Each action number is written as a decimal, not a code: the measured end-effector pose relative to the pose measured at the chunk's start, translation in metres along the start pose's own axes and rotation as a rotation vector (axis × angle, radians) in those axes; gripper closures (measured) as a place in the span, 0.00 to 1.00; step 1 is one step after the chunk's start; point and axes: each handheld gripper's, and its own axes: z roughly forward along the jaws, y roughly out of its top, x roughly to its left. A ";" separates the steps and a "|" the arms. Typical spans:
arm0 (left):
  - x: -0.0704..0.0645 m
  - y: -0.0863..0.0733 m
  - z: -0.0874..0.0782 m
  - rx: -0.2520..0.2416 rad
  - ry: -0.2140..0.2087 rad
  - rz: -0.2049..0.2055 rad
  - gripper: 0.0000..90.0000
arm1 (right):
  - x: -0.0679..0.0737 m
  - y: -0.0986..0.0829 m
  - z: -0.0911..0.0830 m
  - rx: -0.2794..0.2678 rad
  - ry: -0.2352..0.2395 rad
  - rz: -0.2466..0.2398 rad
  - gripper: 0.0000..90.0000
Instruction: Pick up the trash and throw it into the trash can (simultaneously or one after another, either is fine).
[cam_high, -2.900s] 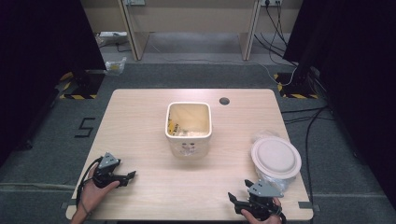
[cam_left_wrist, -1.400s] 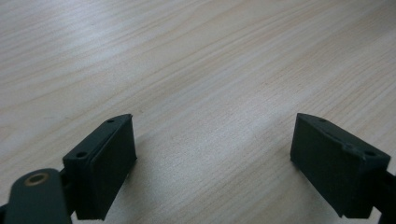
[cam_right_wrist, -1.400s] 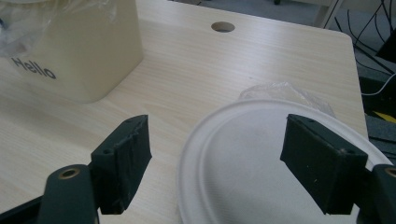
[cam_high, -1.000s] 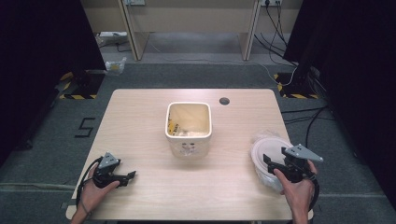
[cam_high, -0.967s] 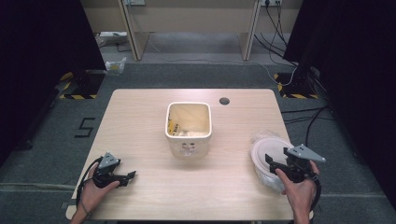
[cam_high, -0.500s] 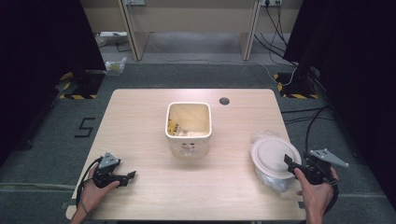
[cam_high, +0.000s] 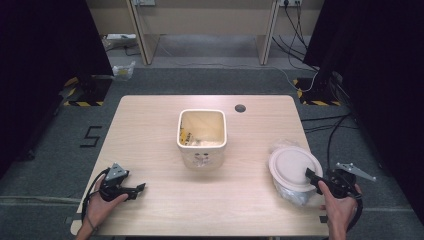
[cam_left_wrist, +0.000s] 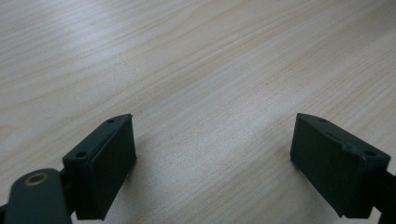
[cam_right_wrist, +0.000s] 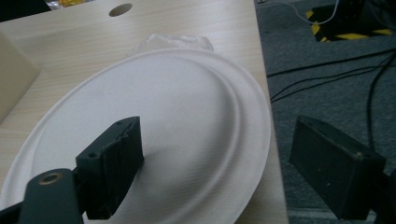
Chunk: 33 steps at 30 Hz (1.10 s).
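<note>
A white paper plate (cam_high: 292, 166) lies at the table's right edge on a crumpled clear plastic bag (cam_high: 286, 146). My right gripper (cam_high: 314, 179) is open at the plate's near right rim. In the right gripper view one jaw hangs over the plate (cam_right_wrist: 163, 116) and the other is out past the table's edge, with the right gripper (cam_right_wrist: 215, 135) holding nothing. A cream square container (cam_high: 202, 136) stands mid-table with yellowish scraps inside. My left gripper (cam_high: 140, 189) rests open at the front left, and the left gripper (cam_left_wrist: 212, 126) has bare wood between its jaws.
A dark round hole (cam_high: 240, 108) sits in the tabletop behind the container. Cables (cam_high: 330, 135) run over the grey floor just right of the table. The plastic bag (cam_right_wrist: 175, 42) pokes out beyond the plate's far rim.
My right gripper has gone from the front edge up to the plate, then swung right to the plate's outer rim at the table's edge. The left gripper has stayed put.
</note>
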 end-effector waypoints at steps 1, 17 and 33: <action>0.000 0.000 0.000 0.000 0.000 0.001 0.15 | -0.001 -0.002 0.003 0.010 0.021 0.021 0.18; 0.000 0.000 0.000 0.000 0.000 0.001 0.15 | -0.006 -0.009 0.009 0.018 0.126 0.109 0.18; 0.000 0.000 0.000 -0.001 0.000 0.000 0.15 | 0.021 0.001 0.001 -0.003 0.146 -0.014 0.37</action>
